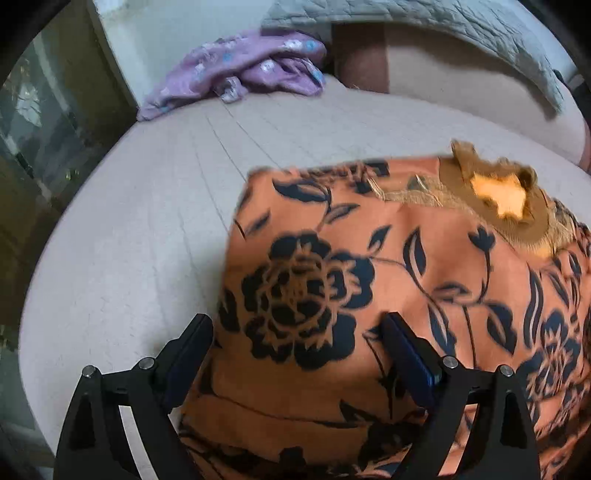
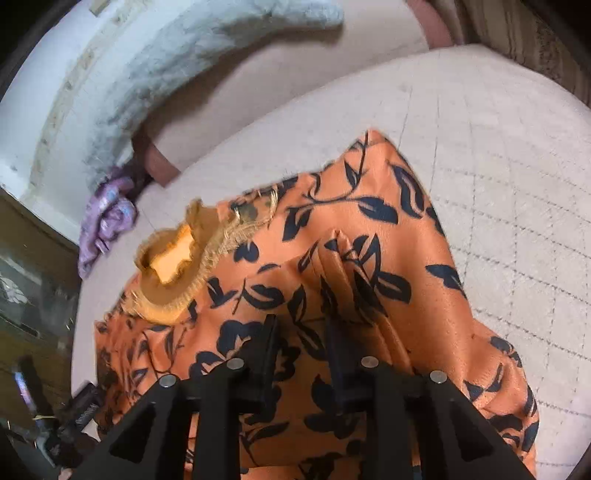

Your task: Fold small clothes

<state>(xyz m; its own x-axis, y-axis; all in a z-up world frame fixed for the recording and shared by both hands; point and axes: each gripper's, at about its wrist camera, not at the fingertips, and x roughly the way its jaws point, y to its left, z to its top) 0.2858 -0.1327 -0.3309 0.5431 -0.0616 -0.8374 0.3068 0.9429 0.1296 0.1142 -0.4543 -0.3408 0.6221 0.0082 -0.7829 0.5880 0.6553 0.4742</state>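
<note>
An orange garment with a dark blue flower print (image 1: 369,280) lies on the pale quilted bed (image 1: 147,206); its frilled brown neckline (image 1: 498,199) points away from me. My left gripper (image 1: 299,332) is open, its fingers apart just above the garment's near left part. In the right wrist view the same garment (image 2: 332,280) fills the middle, with a raised pleat of cloth between the fingers. My right gripper (image 2: 301,325) has its jaws a narrow gap apart over that pleat; whether it pinches the cloth I cannot tell.
A crumpled purple flowered garment (image 1: 243,70) lies at the far edge of the bed, also in the right wrist view (image 2: 107,221). A grey quilted blanket (image 1: 461,33) hangs over the beige headboard behind. Bare bed (image 2: 517,166) lies right of the garment.
</note>
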